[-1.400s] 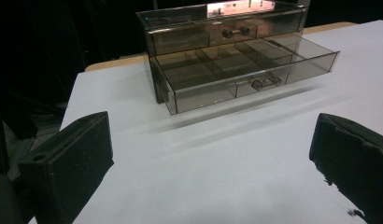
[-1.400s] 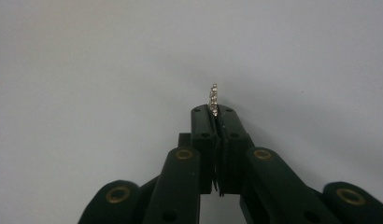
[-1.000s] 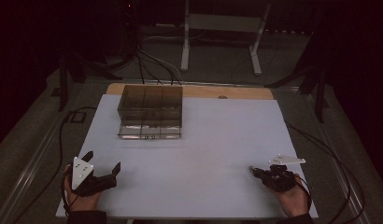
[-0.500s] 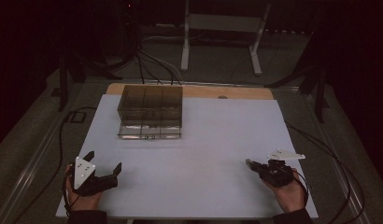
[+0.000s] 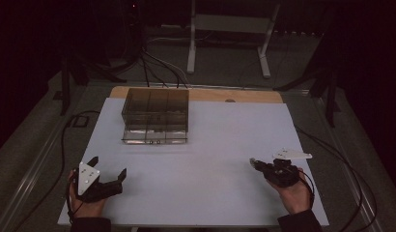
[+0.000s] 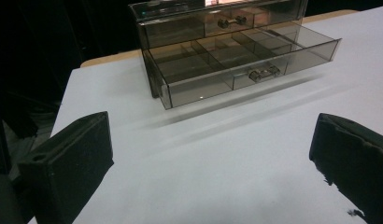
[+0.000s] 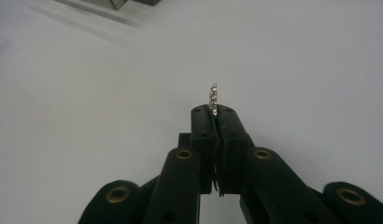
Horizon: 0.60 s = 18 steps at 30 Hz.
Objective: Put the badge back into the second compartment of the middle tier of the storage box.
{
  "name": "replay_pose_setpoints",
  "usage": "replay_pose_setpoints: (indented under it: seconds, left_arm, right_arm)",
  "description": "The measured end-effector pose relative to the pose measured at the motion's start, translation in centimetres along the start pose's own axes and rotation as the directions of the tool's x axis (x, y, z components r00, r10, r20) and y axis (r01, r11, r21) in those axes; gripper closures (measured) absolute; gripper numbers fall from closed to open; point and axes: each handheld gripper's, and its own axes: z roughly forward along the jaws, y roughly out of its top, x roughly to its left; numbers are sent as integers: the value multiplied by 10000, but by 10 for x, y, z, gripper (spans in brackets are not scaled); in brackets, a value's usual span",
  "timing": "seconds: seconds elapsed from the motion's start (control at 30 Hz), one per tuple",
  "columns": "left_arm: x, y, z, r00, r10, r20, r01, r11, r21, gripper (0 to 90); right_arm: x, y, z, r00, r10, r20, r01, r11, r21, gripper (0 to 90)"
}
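Between my right gripper's (image 7: 216, 112) jaws sits a small silvery trinket (image 7: 212, 99), pinched tight, with its glittering end poking out past the tips; I cannot tell whether it is an earring or a bit of chain. On the high view that gripper (image 5: 254, 163) is at the near right of the white table (image 5: 225, 140), tips pointing left and a little away from me. The organizer (image 5: 156, 115), a smoky clear box with its bottom drawer (image 6: 245, 60) pulled open toward me, stands far off to the left and back, well apart from the trinket. So the line that matters runs diagonally across the table, forward and left, from the pinched piece to the open drawer. That drawer's long axis runs across the table, split into compartments side by side, and I judge I should come in over its front wall from above. My left gripper (image 5: 108, 175) rests at the near left, jaws spread wide with nothing between them, facing the organizer; it is the nearer one to the drawer, but the right one carries the piece
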Motion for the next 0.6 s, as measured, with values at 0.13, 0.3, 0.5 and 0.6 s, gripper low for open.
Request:
replay_pose_setpoints:
  seconds: [0.13,0.3,0.5,0.6]
  left_arm:
    - [0,0,0,10000,-1,4,1,10000,16,4]
    - [0,0,1,10000,31,-15,-31,10000,46,4]
    - [0,0,1,10000,29,-5,-29,10000,44,4]
    - [-1,0,1,10000,46,8,-46,10000,46,4]
  right_arm:
    - [2,6,3,10000,-79,-2,79,10000,-32,875]
    - [1,15,7,9997,-234,69,235,9997,-20,875]
    - [1,21,8,9997,-241,82,242,9996,-155,875]
    - [4,29,10,9997,-233,47,234,9993,-283,876]
